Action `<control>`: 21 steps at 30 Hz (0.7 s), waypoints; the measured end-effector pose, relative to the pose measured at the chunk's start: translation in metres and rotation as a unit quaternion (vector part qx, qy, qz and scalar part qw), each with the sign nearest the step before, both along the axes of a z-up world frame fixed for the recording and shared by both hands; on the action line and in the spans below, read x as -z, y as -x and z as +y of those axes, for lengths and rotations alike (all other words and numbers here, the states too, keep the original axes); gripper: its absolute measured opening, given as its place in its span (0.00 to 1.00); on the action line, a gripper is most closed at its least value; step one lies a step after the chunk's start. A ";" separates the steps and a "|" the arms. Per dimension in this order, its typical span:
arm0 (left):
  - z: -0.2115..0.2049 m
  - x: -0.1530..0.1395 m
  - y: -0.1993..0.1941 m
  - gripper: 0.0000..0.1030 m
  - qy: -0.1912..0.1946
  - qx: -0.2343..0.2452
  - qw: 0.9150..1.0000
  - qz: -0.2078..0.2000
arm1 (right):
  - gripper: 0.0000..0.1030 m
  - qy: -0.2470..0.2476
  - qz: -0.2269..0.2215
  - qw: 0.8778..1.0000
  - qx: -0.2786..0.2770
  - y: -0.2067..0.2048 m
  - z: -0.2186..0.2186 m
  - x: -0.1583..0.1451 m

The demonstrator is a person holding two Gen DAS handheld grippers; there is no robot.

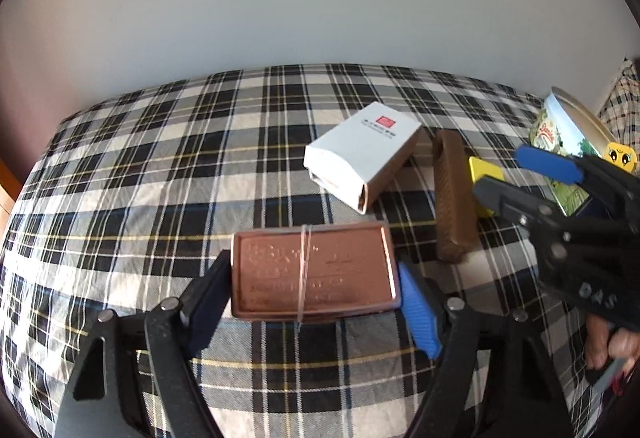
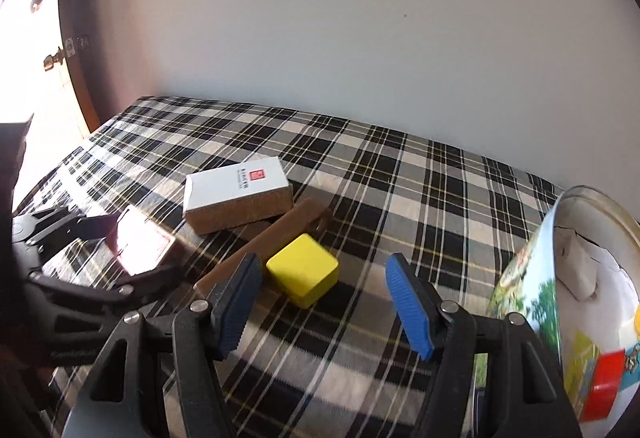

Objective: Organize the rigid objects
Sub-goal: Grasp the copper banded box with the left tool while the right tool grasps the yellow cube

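Observation:
My left gripper [image 1: 314, 292] is shut on a flat copper-coloured tin [image 1: 312, 270] with a rubber band around it, held just above the plaid cloth. The tin glares in the right wrist view [image 2: 140, 246]. A white box with a red logo [image 1: 360, 150] [image 2: 236, 194] lies beyond it. A brown bar [image 1: 454, 198] [image 2: 272, 238] lies beside the box. A yellow block [image 2: 303, 269] [image 1: 484, 174] rests on the cloth. My right gripper [image 2: 324, 302] is open, just short of the yellow block, empty.
A plaid cloth [image 1: 160, 174] [image 2: 400, 174] covers the table against a white wall. A round printed tin [image 2: 568, 302] [image 1: 560, 142] stands open at the right with small items inside. A wooden door [image 2: 76, 78] is at the left.

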State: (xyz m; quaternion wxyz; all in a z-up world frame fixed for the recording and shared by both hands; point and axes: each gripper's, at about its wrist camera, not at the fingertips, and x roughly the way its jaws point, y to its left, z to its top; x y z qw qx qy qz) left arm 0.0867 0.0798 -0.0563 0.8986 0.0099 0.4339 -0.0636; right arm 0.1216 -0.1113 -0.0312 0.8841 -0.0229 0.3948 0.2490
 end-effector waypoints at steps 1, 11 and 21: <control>0.001 0.000 0.000 0.75 0.001 0.002 1.000 0.000 | 0.65 0.002 0.001 1.000 -0.003 -0.002 0.001 0.001; 0.019 -0.009 0.001 0.75 0.016 -0.032 0.999 -0.012 | 0.40 0.012 0.040 0.998 -0.047 -0.010 0.014 0.014; 0.027 -0.026 0.013 0.75 0.004 -0.067 0.994 -0.089 | 0.40 -0.082 -0.019 0.996 -0.007 0.020 -0.017 -0.010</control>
